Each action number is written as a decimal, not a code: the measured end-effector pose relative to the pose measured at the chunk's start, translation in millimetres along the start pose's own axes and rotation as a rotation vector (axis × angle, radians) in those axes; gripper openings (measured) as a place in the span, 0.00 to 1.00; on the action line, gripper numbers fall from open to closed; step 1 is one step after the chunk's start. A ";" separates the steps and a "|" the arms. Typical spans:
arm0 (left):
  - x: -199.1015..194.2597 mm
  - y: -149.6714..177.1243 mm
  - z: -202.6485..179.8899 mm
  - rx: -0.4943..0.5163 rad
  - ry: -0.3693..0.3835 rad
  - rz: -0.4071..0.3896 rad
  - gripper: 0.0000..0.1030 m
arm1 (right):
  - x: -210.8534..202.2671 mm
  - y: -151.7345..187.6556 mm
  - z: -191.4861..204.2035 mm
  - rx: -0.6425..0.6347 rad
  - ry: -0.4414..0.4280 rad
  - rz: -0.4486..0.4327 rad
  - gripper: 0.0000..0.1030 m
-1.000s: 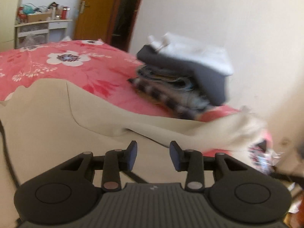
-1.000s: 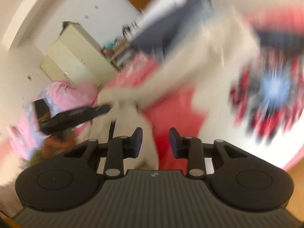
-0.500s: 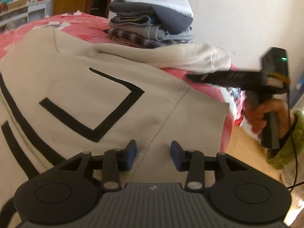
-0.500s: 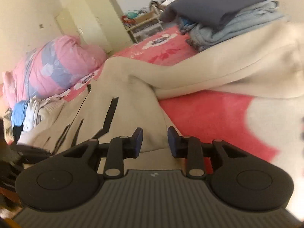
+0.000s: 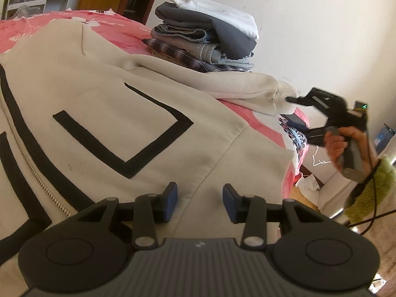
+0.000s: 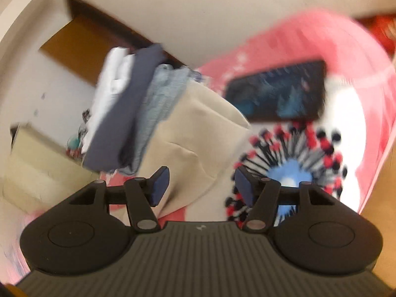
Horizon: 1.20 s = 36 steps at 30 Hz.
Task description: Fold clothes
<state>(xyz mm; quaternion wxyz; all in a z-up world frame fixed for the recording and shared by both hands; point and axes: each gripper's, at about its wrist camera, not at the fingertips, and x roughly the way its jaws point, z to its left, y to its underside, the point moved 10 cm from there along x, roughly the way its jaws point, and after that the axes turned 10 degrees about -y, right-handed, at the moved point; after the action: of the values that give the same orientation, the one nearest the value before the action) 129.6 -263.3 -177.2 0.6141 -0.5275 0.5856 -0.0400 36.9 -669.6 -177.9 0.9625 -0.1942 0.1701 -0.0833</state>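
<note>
A beige zip jacket with black stripes (image 5: 111, 104) lies spread on the pink floral bedspread (image 5: 267, 126). My left gripper (image 5: 199, 201) is open and empty, low over the jacket's near hem. One beige sleeve (image 5: 247, 86) stretches right to the bed's edge. My right gripper (image 6: 201, 184) is open, its fingers on either side of the sleeve cuff (image 6: 198, 133); it also shows in the left wrist view (image 5: 294, 109), one fingertip at the cuff.
A stack of folded clothes (image 5: 210, 39) sits on the bed behind the sleeve, against the white wall; it also shows in the right wrist view (image 6: 128, 113). A dark phone (image 6: 277, 94) lies on the bedspread near the cuff. The floor lies beyond the bed's right edge.
My right gripper swung back to the sleeve cuff and opened wider, its view now tilted and blurred. My left gripper stayed low over the jacket, shifting slightly.
</note>
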 end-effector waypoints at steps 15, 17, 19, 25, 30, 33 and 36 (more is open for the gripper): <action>-6.5 3.4 5.7 -0.062 0.000 -0.008 0.40 | 25.1 -42.4 122.7 -0.273 -0.296 -0.349 0.04; -6.5 4.0 6.2 -0.067 0.003 -0.013 0.40 | 30.2 -47.6 174.9 -0.390 -0.353 -0.348 0.04; -6.5 4.6 6.5 -0.070 0.006 -0.020 0.40 | 34.6 -43.2 226.5 -0.499 -0.423 -0.334 0.04; -7.4 5.9 7.3 -0.073 0.019 -0.038 0.40 | 38.9 -2.6 355.9 -0.696 -0.625 -0.248 0.04; -5.6 4.8 4.4 -0.059 0.014 -0.056 0.41 | 33.7 70.9 448.4 -0.834 -0.879 -0.090 0.04; -7.1 4.6 3.0 -0.057 0.009 -0.064 0.41 | 22.7 149.9 489.8 -0.915 -1.120 0.192 0.07; -7.6 3.9 2.2 -0.064 0.008 -0.064 0.40 | 5.3 236.1 508.3 -1.008 -1.283 0.536 0.19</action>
<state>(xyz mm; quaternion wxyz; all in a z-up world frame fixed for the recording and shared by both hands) 126.8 -255.2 -175.3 0.5930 -0.5653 0.5718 -0.0431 246.9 -280.2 166.1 0.6588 -0.5614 -0.3502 0.3581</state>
